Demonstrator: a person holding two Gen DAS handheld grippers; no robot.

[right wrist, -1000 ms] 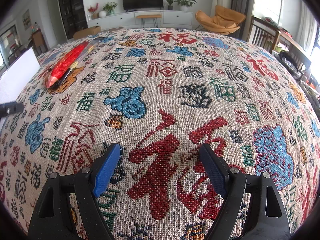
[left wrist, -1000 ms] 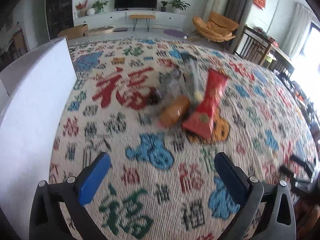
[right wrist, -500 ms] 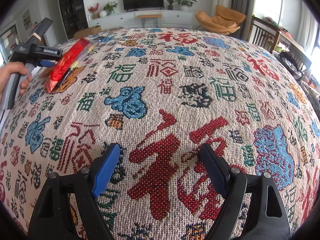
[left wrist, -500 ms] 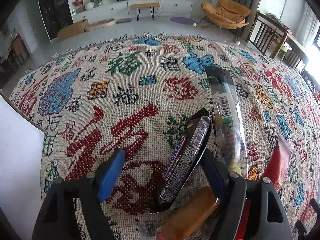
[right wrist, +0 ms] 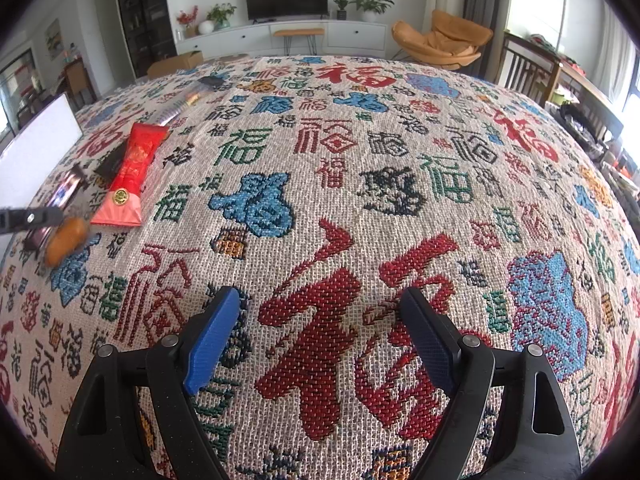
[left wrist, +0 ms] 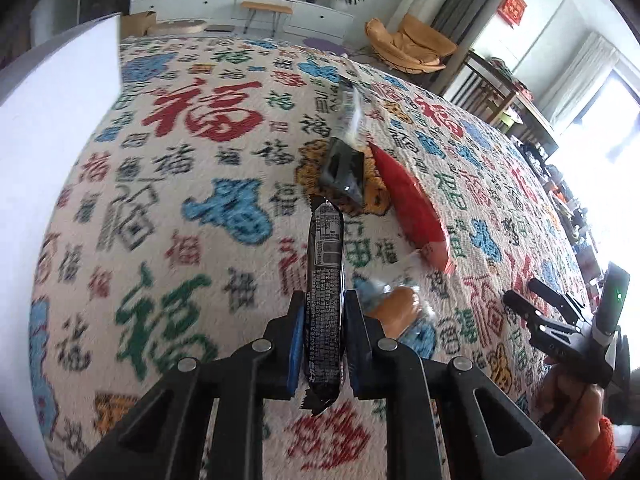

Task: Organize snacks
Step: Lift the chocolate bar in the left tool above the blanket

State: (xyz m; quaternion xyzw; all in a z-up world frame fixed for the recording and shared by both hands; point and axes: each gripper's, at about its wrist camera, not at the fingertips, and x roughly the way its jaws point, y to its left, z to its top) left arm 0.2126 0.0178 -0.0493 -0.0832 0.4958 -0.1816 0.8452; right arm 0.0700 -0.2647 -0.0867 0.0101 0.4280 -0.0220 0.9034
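Clamping my left gripper [left wrist: 322,326] on a black chocolate bar [left wrist: 325,292], I see white print and crimped ends above the patterned cloth [left wrist: 168,184]. Through the right camera, my right gripper [right wrist: 320,308] hangs spread apart, holding nothing; that bar [right wrist: 60,196] appears far left.

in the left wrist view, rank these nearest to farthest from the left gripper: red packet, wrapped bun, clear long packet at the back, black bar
1. black bar: clamped in the left gripper.
2. wrapped bun: just right of the fingers.
3. red packet: farther ahead, to the right.
4. clear long packet: farthest, toward the cloth's back.
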